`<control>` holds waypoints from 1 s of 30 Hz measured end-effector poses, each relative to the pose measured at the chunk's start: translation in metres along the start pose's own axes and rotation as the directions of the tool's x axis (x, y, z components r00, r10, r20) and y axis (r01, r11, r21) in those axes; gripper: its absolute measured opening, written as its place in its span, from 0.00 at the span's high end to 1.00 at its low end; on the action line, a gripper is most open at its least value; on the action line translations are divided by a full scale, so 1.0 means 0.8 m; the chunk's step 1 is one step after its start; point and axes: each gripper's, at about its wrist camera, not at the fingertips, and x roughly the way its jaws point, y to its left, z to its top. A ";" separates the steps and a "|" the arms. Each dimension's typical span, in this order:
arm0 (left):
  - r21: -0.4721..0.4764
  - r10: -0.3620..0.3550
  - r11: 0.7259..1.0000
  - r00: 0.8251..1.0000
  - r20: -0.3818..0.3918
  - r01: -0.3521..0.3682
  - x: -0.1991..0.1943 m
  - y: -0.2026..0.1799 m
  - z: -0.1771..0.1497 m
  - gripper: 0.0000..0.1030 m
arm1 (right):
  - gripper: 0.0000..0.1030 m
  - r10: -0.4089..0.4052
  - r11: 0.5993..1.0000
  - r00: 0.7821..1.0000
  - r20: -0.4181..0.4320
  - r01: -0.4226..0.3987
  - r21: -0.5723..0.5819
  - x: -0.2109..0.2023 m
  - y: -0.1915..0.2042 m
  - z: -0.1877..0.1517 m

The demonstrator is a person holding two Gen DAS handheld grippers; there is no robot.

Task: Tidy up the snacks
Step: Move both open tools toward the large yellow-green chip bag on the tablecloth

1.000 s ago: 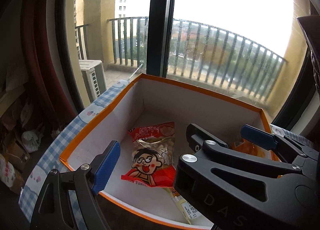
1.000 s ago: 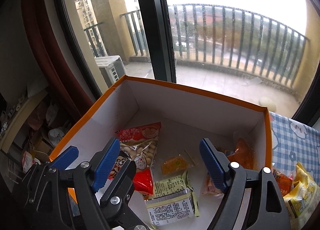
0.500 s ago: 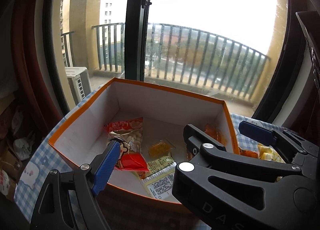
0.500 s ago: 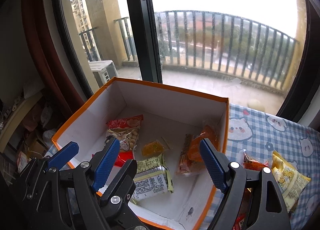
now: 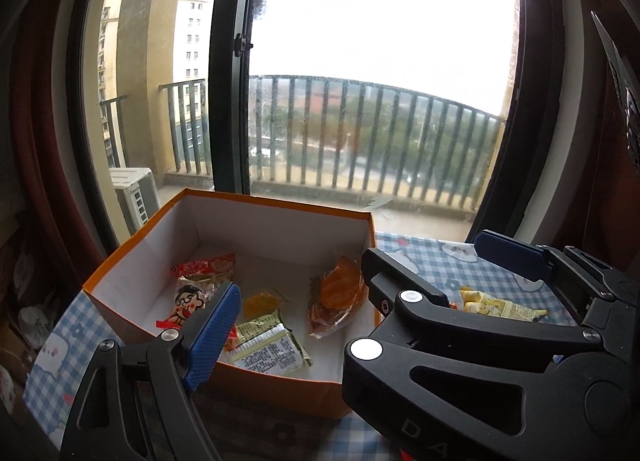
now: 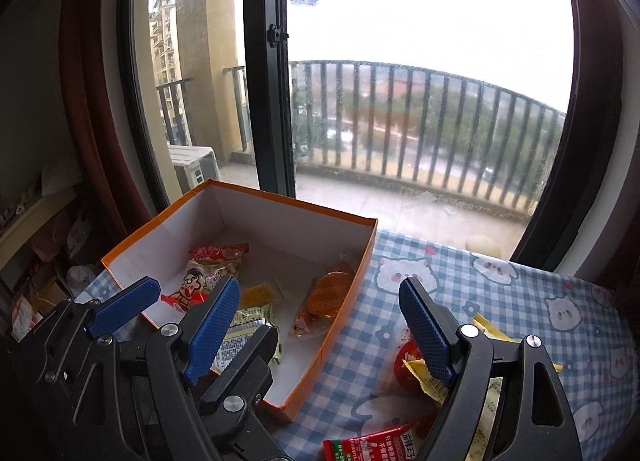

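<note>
An orange box [image 5: 120, 275] with white walls stands on the checked tablecloth [image 6: 500, 293]. In it lie a red cartoon packet [image 5: 196, 289], a small yellow sachet [image 5: 260, 303], a green-and-white packet [image 5: 268, 345] and an orange packet [image 5: 336, 297]. My left gripper [image 5: 320, 301] hovers open and empty before the box's near wall; the other gripper hides its right finger. My right gripper [image 6: 318, 301] is open and empty over the box's right corner. Below it on the cloth lie a yellow packet [image 6: 430, 379] and a red packet [image 6: 376, 447]. The two grippers sit side by side and overlap.
A tall window with a dark frame [image 6: 272, 101] and a balcony railing [image 6: 440, 121] is just behind the table. A dark red curtain [image 6: 88, 121] hangs at the left above floor clutter [image 6: 44, 269]. Another yellow packet [image 5: 500, 305] lies right of the box.
Both grippers have pulled back and up from over the box, drifting right. The box now sits farther off and to the left, and loose packets on the cloth have come into view. Jaws unchanged.
</note>
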 end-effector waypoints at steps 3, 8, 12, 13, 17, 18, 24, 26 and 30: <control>0.014 -0.016 1.000 1.000 0.014 0.015 -0.006 -0.014 -0.003 0.16 | 0.18 -0.012 1.000 1.000 0.018 0.012 0.006 -0.015 -0.010 -0.006; 0.042 -0.052 0.998 0.999 0.015 0.052 -0.015 -0.039 -0.011 0.16 | 0.18 -0.046 0.999 0.999 0.027 0.045 0.020 -0.034 -0.025 -0.018; 0.074 -0.074 0.995 0.997 0.006 0.074 -0.014 -0.058 -0.021 0.16 | 0.17 -0.074 0.997 0.997 0.009 0.073 0.033 -0.044 -0.042 -0.032; 0.081 -0.083 0.993 0.997 0.004 0.083 -0.016 -0.062 -0.024 0.16 | 0.17 -0.080 0.996 0.997 0.007 0.080 0.035 -0.047 -0.046 -0.035; 0.117 -0.119 0.986 0.993 -0.010 0.120 -0.012 -0.078 -0.032 0.16 | 0.16 -0.114 0.992 0.993 0.010 0.113 0.047 -0.056 -0.059 -0.049; 0.131 -0.129 0.983 0.992 -0.016 0.130 -0.012 -0.082 -0.034 0.16 | 0.16 -0.123 0.991 0.992 0.014 0.122 0.050 -0.059 -0.062 -0.052; 0.156 -0.195 0.968 0.980 -0.037 0.198 -0.011 -0.102 -0.053 0.16 | 0.16 -0.187 0.981 0.981 0.046 0.183 0.072 -0.078 -0.083 -0.083; 0.172 -0.209 0.962 0.977 -0.045 0.213 -0.010 -0.111 -0.060 0.16 | 0.16 -0.212 0.975 0.976 0.056 0.207 0.082 -0.084 -0.090 -0.093; 0.200 -0.214 0.955 0.975 -0.054 0.221 -0.007 -0.125 -0.072 0.16 | 0.16 -0.231 0.969 0.971 0.059 0.223 0.110 -0.091 -0.104 -0.114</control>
